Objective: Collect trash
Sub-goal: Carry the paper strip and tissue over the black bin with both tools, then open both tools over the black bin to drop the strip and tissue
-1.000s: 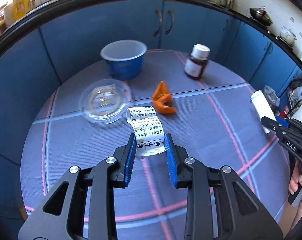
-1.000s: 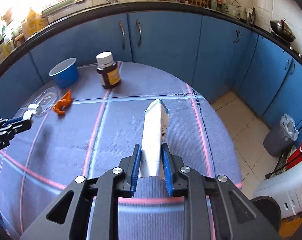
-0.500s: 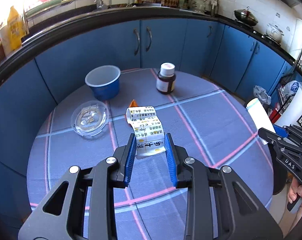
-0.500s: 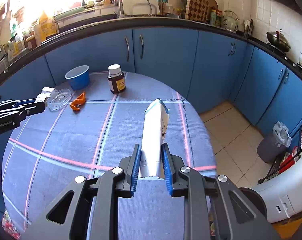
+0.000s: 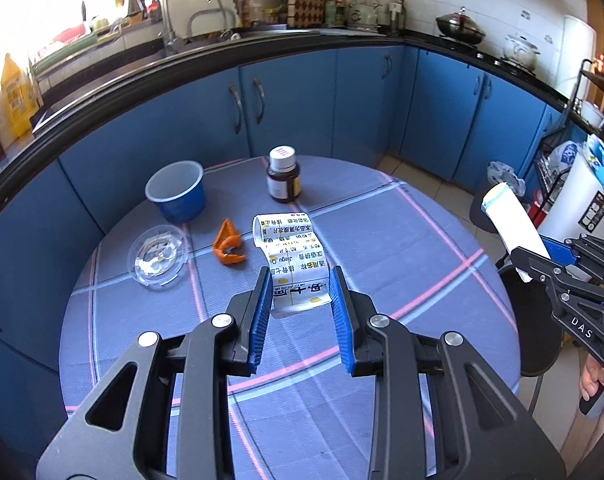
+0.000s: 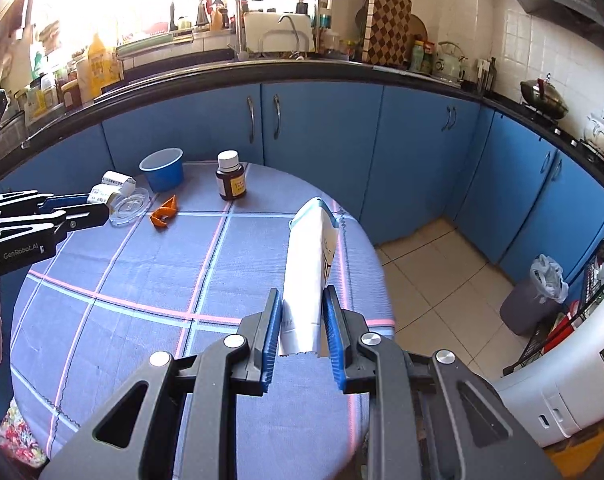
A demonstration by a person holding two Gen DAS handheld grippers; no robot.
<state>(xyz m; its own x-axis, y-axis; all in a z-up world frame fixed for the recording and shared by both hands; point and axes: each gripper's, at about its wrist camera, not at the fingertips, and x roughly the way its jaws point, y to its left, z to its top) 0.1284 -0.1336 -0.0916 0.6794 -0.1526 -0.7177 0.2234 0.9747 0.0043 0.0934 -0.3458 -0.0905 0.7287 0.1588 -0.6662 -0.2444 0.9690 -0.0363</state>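
A round counter [image 5: 401, 240] with a blue plaid cloth stands before blue kitchen cabinets [image 6: 321, 128]. Above it, the left claw [image 5: 300, 292] pinches a printed medicine box [image 5: 292, 256]; the right claw [image 6: 302, 312] grips a white carton [image 6: 307, 268], both tilted downward.

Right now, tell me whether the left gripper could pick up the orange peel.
Probably not yet: the left gripper is shut on the medicine box. The orange peel lies unobstructed on the table.

Bright daylight, window glare, fisheye warping
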